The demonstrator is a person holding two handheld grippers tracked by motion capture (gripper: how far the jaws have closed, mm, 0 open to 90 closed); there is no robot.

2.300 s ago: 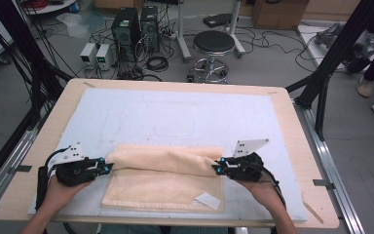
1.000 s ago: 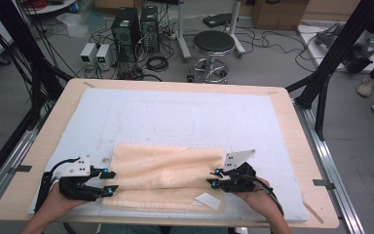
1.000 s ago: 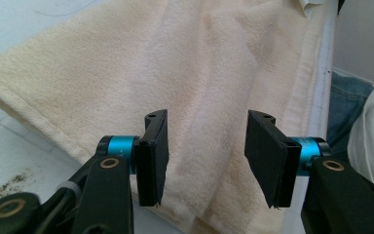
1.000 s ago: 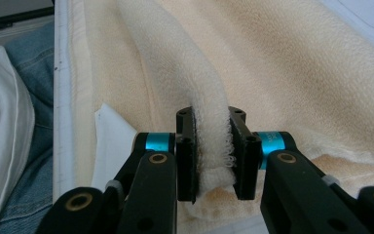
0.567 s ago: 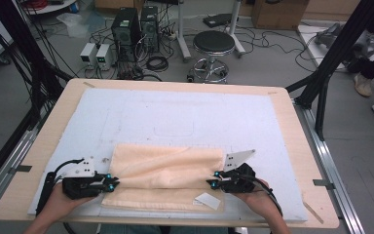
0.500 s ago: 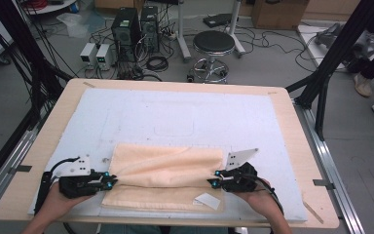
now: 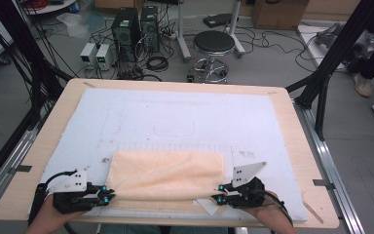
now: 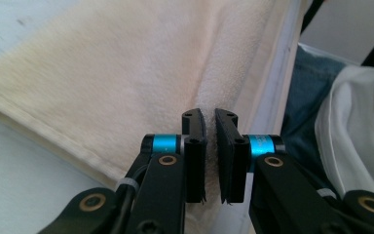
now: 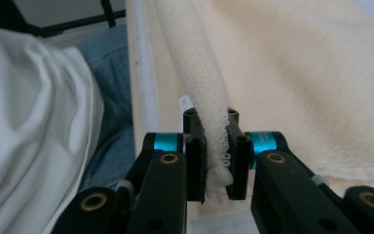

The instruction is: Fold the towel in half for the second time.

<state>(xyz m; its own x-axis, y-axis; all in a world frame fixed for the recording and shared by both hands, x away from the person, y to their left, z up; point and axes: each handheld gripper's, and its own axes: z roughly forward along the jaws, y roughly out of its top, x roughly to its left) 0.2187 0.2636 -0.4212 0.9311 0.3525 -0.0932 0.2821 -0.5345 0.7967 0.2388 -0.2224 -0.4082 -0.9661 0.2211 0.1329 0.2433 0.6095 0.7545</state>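
Observation:
A cream towel [image 7: 168,173] lies folded on the white mat [image 7: 175,112] near the table's front edge. My left gripper [image 7: 108,195] is at its near left corner. In the left gripper view its jaws [image 8: 210,117] have just been closing and stand almost together, pinching a raised ridge of the towel [image 8: 102,73]. My right gripper [image 7: 216,199] is at the near right corner. In the right gripper view its jaws [image 9: 211,119] have also just been closing and are shut on a thick fold of the towel [image 9: 297,73].
A small white label [image 7: 207,207] peeks out under the towel by the right gripper. The wooden table's rim [image 7: 302,146] borders the mat. Beyond the far edge stand a stool [image 7: 214,44] and computer cases [image 7: 136,24]. The person's jeans [image 8: 311,97] are close behind the front edge.
Both grippers have drawn back toward the table's front edge with the towel's near corners. The left jaws have closed. The towel's upper layer now lies flatter and tauter.

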